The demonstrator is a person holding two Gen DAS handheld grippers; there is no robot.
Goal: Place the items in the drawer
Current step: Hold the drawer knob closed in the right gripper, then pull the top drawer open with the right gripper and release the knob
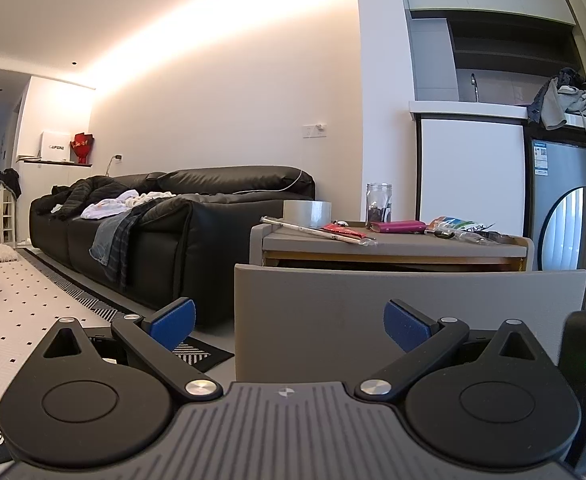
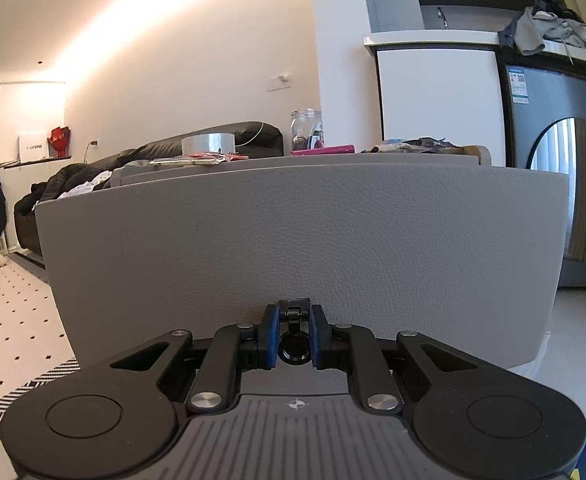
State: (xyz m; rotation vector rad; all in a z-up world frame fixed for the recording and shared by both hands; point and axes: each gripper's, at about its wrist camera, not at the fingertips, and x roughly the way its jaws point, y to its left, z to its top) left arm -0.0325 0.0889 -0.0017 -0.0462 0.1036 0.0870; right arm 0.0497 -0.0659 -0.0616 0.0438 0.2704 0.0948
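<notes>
Right gripper [image 2: 293,340] pinches the drawer [image 2: 301,240] pull [image 2: 293,346] dead ahead; left gripper [image 1: 289,326], spread, waits farther back.

A warm hidden ceiling light strip [image 1: 197,36] blows out toward eleven o'clock on the white wall [image 1: 221,120]. Cooler daylight, perhaps window light, gleams on the round mirrored panel [image 2: 561,184] at three o'clock. Fisheye bending curves edges; corners darken.
</notes>
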